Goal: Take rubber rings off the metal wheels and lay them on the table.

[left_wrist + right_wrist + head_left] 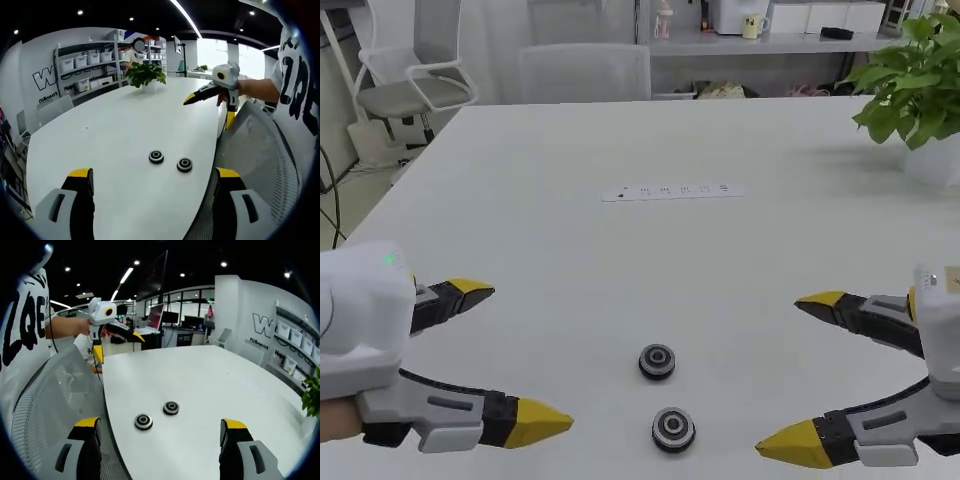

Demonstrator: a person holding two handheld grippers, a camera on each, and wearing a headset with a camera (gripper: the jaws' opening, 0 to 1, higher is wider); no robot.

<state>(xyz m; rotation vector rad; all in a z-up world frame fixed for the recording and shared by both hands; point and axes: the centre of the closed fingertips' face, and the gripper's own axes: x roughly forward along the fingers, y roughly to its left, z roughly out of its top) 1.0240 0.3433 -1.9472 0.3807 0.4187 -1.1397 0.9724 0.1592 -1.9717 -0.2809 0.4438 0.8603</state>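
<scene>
Two metal wheels (657, 361) lie on the white tabletop (570, 270) before us, the nearer wheel (673, 429) just apart from the farther one, each with its dark rubber ring on. Our left gripper (530, 355) and right gripper (779, 373) hover at either side of them, fingers (535, 420) spread wide and holding nothing. A power strip (666, 191) lies farther back.

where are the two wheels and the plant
far wheel (657, 361), head view, on its centre hub
near wheel (673, 429), head view, on its centre hub
plant (910, 95), head view, on its leaves
</scene>
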